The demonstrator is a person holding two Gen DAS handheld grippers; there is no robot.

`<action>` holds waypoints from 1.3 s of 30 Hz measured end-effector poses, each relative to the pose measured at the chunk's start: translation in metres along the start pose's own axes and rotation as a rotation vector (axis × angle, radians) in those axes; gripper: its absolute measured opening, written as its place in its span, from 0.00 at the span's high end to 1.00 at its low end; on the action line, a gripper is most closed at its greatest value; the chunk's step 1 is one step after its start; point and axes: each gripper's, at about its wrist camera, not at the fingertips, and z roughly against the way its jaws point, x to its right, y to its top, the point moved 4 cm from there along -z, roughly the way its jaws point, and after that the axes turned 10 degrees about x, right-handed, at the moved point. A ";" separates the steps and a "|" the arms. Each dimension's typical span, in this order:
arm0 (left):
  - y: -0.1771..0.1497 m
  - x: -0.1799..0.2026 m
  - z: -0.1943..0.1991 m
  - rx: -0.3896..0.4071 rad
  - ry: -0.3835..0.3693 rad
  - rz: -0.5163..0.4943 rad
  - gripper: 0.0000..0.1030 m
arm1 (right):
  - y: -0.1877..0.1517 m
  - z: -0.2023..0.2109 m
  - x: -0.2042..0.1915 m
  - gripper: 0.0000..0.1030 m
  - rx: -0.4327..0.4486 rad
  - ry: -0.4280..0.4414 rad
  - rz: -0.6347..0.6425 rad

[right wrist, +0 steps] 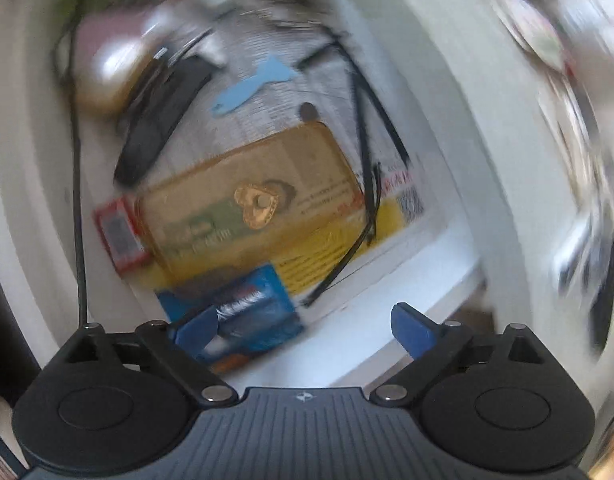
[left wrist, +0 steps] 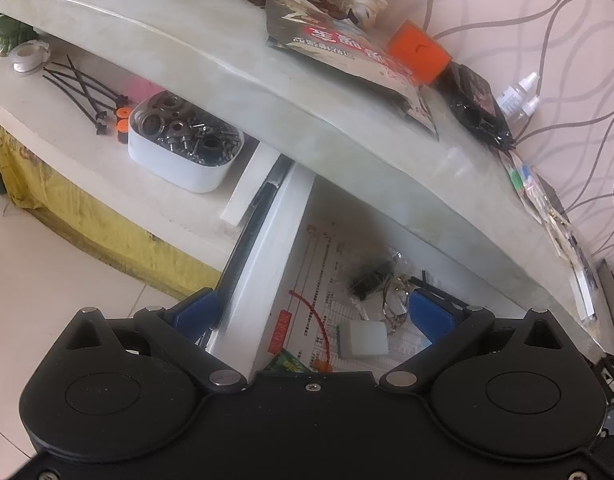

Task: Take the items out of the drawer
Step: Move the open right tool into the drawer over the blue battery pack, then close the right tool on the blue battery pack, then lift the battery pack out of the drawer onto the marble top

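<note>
In the left wrist view, a white tub of washers and screws (left wrist: pixel 185 140) sits on the lower shelf at the upper left, with black cable ties (left wrist: pixel 83 94) just left of it. At the bottom centre, the left gripper (left wrist: pixel 313 314) stands with its blue fingers (left wrist: pixel 431 314) wide apart, straddling the white side wall of the open drawer (left wrist: pixel 263 280); nothing is pressed between them. Inside the drawer, on printed paper, lie a small white block (left wrist: pixel 365 338), wire-rimmed glasses (left wrist: pixel 397 300) and a black clip (left wrist: pixel 369 278), all under the overhanging marble top (left wrist: pixel 227 60).

The right wrist view is blurred. At centre lies a gold tin (right wrist: pixel 251 204). A red-edged item (right wrist: pixel 121 236) touches its left side and a blue packet (right wrist: pixel 251 308) lies below. The right gripper (right wrist: pixel 305 326) at the bottom has its jaws spread wide, empty, over the blue packet and the drawer's white edge.
</note>
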 end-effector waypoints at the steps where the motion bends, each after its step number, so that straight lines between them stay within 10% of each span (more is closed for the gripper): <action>1: 0.000 -0.001 0.001 0.000 0.000 0.000 0.00 | -0.001 -0.003 0.001 0.07 -0.014 0.032 0.028; 9: 0.001 -0.001 0.001 0.000 -0.006 0.000 0.00 | 0.008 -0.013 -0.010 0.35 -0.125 0.245 0.175; 23: 0.000 -0.001 0.001 -0.006 -0.020 0.004 0.00 | 0.017 -0.020 -0.010 0.32 -0.113 0.414 0.155; 33: 0.001 0.000 -0.001 -0.005 -0.026 0.011 0.00 | 0.034 -0.029 -0.007 0.35 -0.206 0.441 0.147; 39: 0.001 -0.001 -0.001 -0.006 -0.036 0.016 0.00 | 0.040 -0.011 -0.008 0.37 -0.140 0.314 0.085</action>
